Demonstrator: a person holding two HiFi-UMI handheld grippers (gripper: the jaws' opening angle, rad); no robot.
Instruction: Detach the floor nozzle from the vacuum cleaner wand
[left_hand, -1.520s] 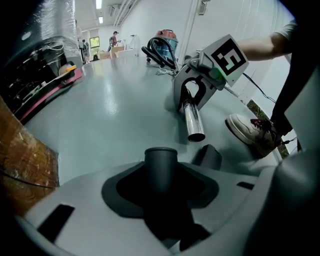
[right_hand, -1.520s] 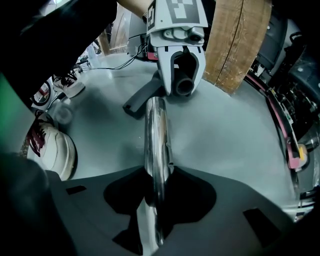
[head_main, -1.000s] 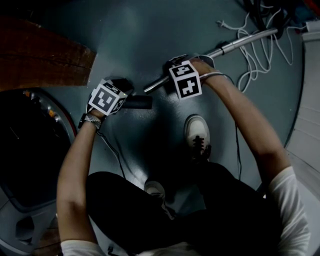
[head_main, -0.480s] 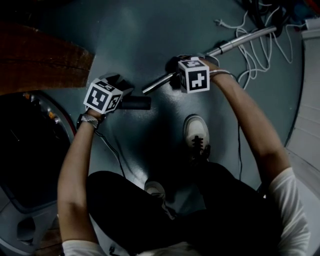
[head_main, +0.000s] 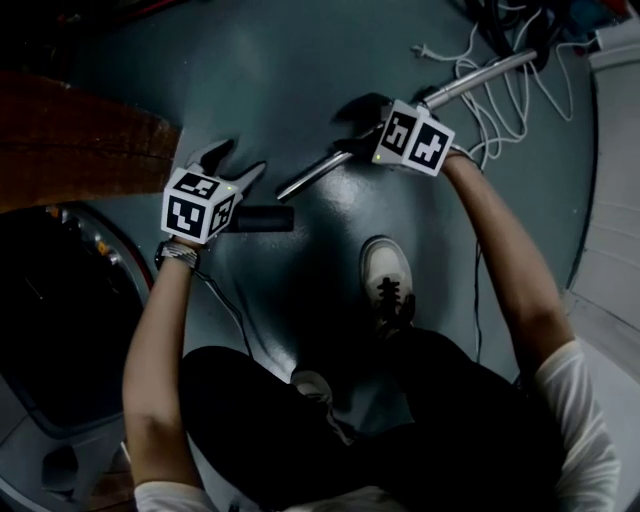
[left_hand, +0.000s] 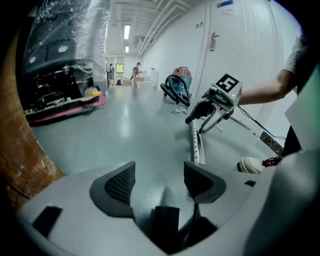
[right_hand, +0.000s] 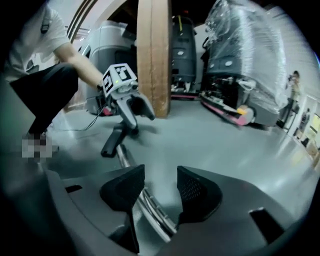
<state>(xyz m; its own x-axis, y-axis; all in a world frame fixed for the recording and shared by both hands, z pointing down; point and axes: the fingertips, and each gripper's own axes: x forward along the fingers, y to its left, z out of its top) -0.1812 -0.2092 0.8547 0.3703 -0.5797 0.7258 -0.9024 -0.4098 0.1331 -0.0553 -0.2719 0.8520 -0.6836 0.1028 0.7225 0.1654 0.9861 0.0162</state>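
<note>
The left gripper (left_hand: 157, 182) has just been opening; its jaws stand wide with nothing between them. The right gripper (right_hand: 157, 192) has opened likewise, pads apart and pressing on nothing, with the wand (right_hand: 155, 216) passing beneath the gap. On the floor (head_main: 260, 80) the short black floor nozzle (head_main: 262, 218) lies just beside the wand's end, seemingly parted from it. The detaching looks done; what remains is drawing both grippers clear without nudging either piece.

white sleeves (head_main: 590, 420), black trousers (head_main: 300, 430), pale sneakers (head_main: 388, 268), maybe metal wristband (head_main: 180, 253)

Nozzle (head_main: 262, 218) on floor (head_main: 300, 80), just left of wand (head_main: 315, 175) end; shoe (head_main: 388, 275) nearer person.
</note>
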